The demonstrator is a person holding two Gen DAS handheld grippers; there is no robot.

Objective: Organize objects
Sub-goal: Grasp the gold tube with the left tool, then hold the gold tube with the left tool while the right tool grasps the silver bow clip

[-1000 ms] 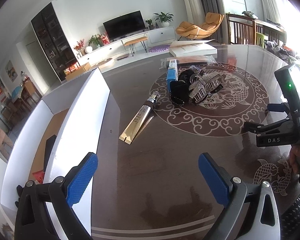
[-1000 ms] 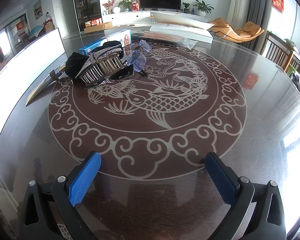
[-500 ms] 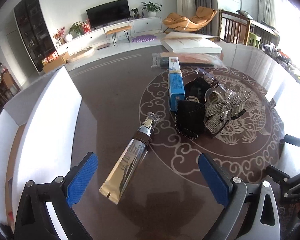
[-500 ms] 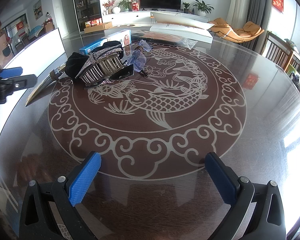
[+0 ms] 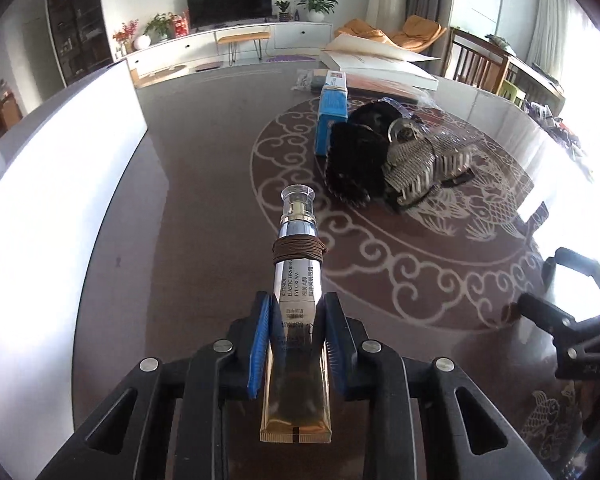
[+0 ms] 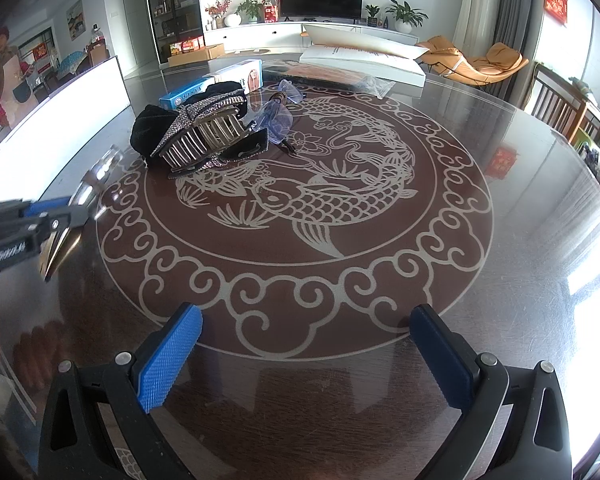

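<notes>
My left gripper (image 5: 296, 312) is shut on a gold eye cream tube (image 5: 298, 292) with a clear cap and a brown band, lying on the dark round table (image 5: 204, 168). The same gripper shows in the right wrist view (image 6: 66, 212) at the left edge, blurred. Beyond it sit a black pouch (image 5: 356, 160), a rhinestone hair claw (image 5: 424, 164), a blue box (image 5: 332, 112) and clear blue glasses (image 6: 278, 114). My right gripper (image 6: 306, 340) is open and empty over the table's near edge; it also shows in the left wrist view (image 5: 556, 312).
A white open box wall (image 5: 48, 184) stands along the table's left side. A large white flat box (image 6: 364, 62) and a plastic bag (image 6: 374, 84) lie at the far edge. Wooden chairs (image 6: 560, 108) stand at the right.
My left gripper moved forward and down onto the tube and closed on it. My right gripper stayed still.
</notes>
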